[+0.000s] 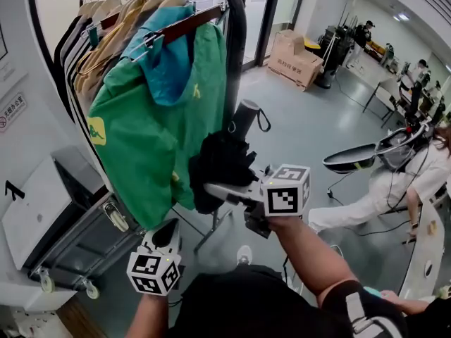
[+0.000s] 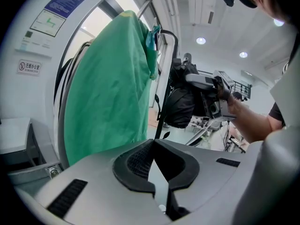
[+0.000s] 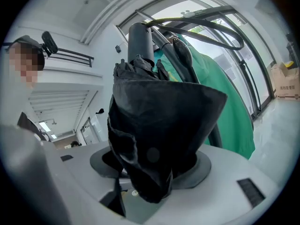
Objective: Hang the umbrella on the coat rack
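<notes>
Your right gripper (image 1: 211,189) pinches the folded black umbrella (image 1: 222,164) across its bunched canopy, the fabric filling the space between the jaws. You hold it up beside the coat rack (image 1: 236,41), with its grey handle (image 1: 244,118) pointing upward just against the rack's black upright. The wrist strap (image 1: 263,122) loops out from the handle on the side away from the rack; whether it catches on anything cannot be told.

Your left gripper (image 1: 165,234) hangs lower with its jaws pressed together on nothing, its tips aimed at the hem of the green jacket (image 1: 151,125).

The rack carries a full row of clothes on hangers: the green jacket at the near end, beige and dark garments (image 1: 91,44) packed behind it. Cardboard boxes (image 1: 296,58) stand closed on the floor well beyond.
</notes>
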{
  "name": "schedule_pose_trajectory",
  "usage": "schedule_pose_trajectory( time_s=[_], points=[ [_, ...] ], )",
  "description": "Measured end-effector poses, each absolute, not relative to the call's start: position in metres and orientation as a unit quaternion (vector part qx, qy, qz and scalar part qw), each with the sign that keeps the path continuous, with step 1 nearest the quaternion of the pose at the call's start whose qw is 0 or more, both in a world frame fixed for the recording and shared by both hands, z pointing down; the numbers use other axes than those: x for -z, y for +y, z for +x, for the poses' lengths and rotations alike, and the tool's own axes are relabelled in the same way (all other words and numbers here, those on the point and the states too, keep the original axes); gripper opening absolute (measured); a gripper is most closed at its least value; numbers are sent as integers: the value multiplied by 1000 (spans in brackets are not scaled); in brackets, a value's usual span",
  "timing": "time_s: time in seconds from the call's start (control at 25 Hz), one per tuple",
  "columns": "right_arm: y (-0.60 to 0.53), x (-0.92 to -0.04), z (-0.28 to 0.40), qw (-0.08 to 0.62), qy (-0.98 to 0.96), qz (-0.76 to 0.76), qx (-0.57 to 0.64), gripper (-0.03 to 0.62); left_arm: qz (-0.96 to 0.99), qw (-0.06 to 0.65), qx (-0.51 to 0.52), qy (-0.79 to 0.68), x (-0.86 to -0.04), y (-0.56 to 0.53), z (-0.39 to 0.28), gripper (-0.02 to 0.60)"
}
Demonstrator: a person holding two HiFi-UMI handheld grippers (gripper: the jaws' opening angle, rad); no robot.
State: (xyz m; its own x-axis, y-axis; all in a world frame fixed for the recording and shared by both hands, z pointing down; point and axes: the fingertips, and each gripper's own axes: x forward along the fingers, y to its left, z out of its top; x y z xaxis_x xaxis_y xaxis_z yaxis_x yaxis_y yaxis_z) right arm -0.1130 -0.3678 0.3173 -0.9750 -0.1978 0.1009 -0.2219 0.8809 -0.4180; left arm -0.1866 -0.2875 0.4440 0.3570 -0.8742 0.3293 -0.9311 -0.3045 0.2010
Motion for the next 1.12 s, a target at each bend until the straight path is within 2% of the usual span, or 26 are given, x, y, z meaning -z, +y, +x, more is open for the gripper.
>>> schedule_pose_trajectory(
  time_s=[1.12],
  points=[
    [-353,-363,-143,95,-961,49,-254,255,792,190,-75,-575,-448,-281,-187,15]
  ],
)
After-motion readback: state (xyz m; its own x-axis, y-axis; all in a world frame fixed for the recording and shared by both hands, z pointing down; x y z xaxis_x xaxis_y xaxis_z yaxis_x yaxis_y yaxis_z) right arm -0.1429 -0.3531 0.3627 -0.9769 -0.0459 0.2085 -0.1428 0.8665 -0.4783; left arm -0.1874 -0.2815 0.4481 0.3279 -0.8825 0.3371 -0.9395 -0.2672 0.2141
